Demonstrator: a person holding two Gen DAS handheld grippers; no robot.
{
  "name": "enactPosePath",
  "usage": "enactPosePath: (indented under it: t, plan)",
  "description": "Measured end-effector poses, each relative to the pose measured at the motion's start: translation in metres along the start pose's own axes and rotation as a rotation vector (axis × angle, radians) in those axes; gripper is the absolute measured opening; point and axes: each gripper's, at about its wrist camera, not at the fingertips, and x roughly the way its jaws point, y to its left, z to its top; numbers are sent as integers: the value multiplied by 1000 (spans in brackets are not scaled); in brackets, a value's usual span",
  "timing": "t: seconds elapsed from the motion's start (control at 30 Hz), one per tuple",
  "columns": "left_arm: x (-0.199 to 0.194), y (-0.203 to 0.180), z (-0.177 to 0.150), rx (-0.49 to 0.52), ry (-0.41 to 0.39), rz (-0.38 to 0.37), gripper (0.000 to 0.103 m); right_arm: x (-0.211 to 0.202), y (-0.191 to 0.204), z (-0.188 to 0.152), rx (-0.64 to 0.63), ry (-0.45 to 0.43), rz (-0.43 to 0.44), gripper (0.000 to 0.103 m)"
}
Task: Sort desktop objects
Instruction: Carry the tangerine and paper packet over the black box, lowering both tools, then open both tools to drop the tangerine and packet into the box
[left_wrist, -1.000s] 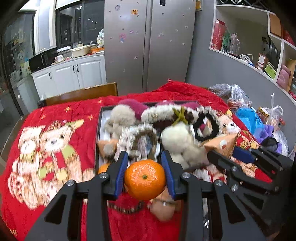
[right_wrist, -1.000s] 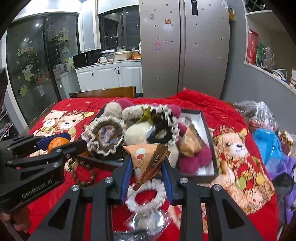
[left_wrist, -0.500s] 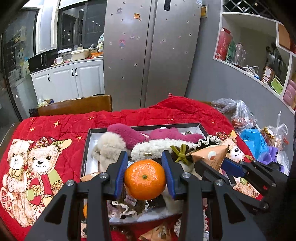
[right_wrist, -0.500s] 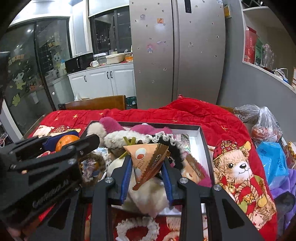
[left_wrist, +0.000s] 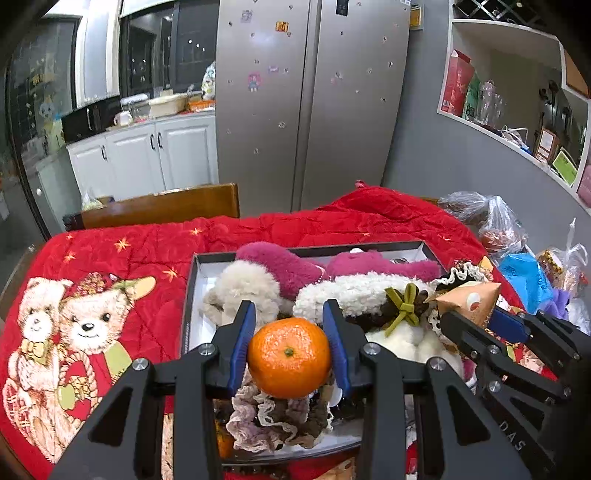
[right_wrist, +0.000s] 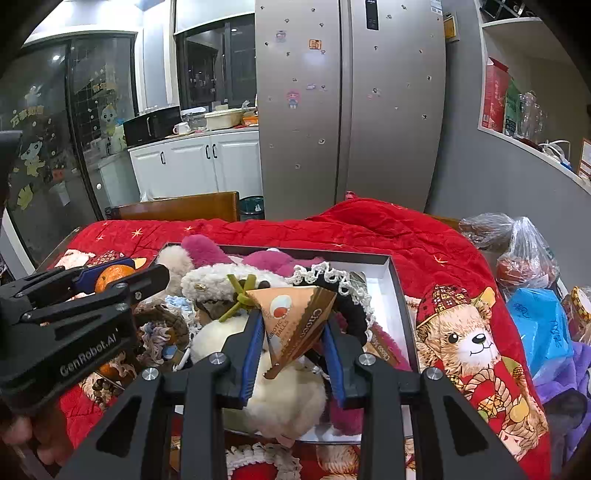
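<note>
Left wrist view: red bear-print blanket covers the bench. Further right, the left gripper has its fingers clamped on an orange mandarin, held above the near end of the box crammed with plush toys and scrunchies. Right wrist view: the right gripper pinches a triangular snack packet over the same box, with a blue bag far right.

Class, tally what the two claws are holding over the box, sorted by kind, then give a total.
Fruit: 1, the orange in the left claw.
Snack packets: 1, the tan triangular packet in the right claw.
Total held: 2
</note>
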Motion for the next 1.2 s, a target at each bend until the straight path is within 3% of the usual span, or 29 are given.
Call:
enactPosePath:
  t: [1.1,1.17,1.2]
  plan:
    - [3,-14,0,54,-12,-6,39,2,6,-2,-21,7,-15,32]
    - [-1,-15,1,55,-28,-5,45,0,6,-2,-15,4,-11,36]
    - [-2,-14,2,50,-36,3,54,0,5,-2,-6,3,-6,41]
